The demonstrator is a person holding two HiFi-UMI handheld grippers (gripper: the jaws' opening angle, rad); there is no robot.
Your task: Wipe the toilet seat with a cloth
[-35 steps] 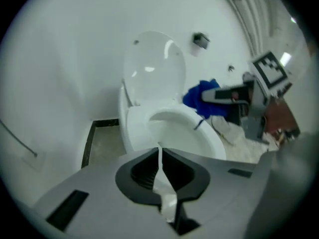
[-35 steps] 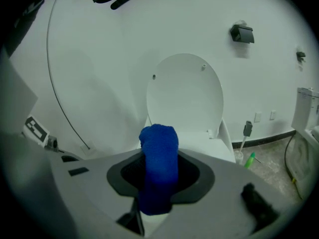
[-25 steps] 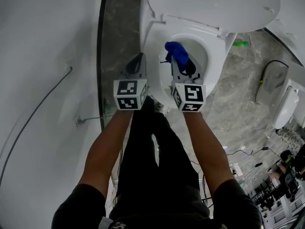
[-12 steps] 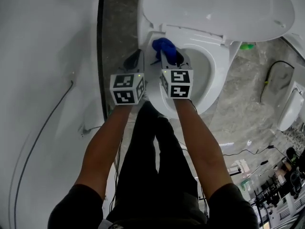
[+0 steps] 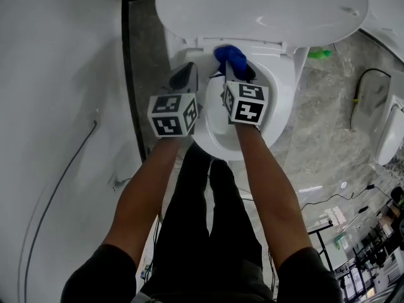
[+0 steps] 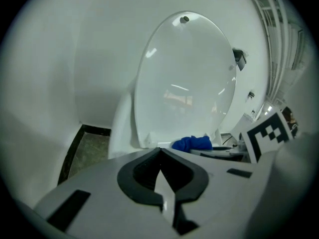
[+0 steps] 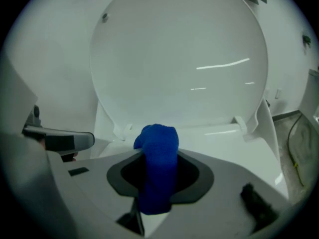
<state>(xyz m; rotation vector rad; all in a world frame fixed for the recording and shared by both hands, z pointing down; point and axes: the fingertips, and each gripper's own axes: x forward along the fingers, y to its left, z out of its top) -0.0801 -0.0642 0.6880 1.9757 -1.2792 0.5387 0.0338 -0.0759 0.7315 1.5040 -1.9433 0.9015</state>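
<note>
The white toilet seat (image 5: 286, 74) lies down around the bowl, and the lid (image 5: 259, 8) stands raised behind it. My right gripper (image 5: 235, 68) is shut on a blue cloth (image 5: 230, 57), which bulges out past the fingertips near the rear of the seat, just below the lid hinge. In the right gripper view the cloth (image 7: 158, 148) hangs between the jaws of the right gripper (image 7: 158, 171), in front of the lid (image 7: 179, 59). My left gripper (image 5: 186, 74) is shut and empty beside the seat's left rim. In its own view the left gripper (image 6: 159, 152) points at the lid (image 6: 184, 83), with the cloth (image 6: 192, 143) to its right.
A white wall (image 5: 57, 106) with a thin cable (image 5: 60, 169) runs close along the left, past a dark floor strip (image 5: 129, 74). On the marble floor at right lie a green item (image 5: 319, 54), a black cable (image 5: 366, 81) and another white fixture (image 5: 386, 134).
Both grippers have moved forward toward the back of the toilet. The blue cloth went from over the bowl's left part to the rear of the seat near the hinge.
</note>
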